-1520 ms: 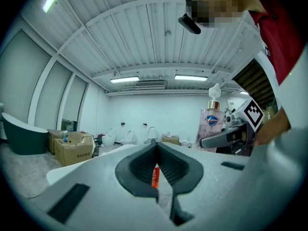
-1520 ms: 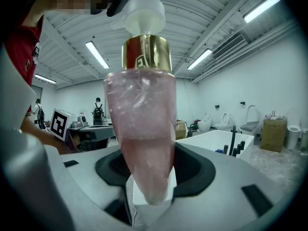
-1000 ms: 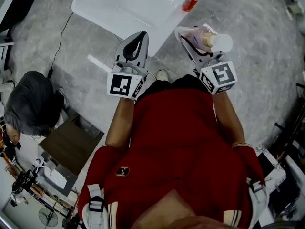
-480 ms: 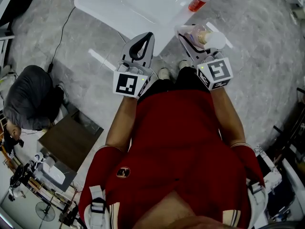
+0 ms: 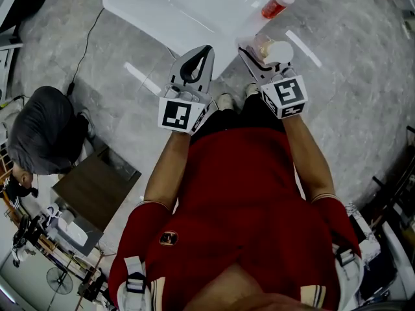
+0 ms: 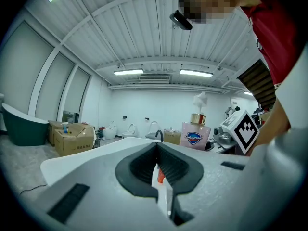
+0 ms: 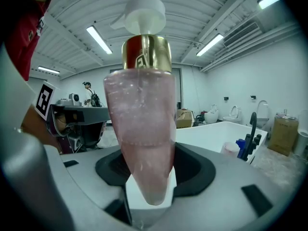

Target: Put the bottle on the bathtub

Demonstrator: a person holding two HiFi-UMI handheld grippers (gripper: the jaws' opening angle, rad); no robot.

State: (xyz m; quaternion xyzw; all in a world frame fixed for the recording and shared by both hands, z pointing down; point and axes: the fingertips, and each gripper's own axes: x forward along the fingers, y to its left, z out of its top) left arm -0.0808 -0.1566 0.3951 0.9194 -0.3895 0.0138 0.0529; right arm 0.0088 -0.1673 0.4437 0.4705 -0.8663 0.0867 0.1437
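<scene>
The pink bottle (image 5: 266, 47) and both grippers have come closer to the white bathtub (image 5: 162, 8). The bottle is now upright just beside the bathtub's near corner, clamped low between the jaws of the right gripper (image 7: 149, 186). The left gripper (image 6: 159, 174), by the bathtub's near edge, is closed on nothing. The bottle's blue shield label (image 6: 194, 138) seems to read Safeguard. The mark on its gold collar (image 7: 146, 53) is unreadable.

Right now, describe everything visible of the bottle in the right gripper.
The bottle is clear pink plastic with a gold collar, a white pump head and a blue shield label. It stands upright, clamped near its base by the right gripper, in the air beside the corner of the white bathtub.
</scene>
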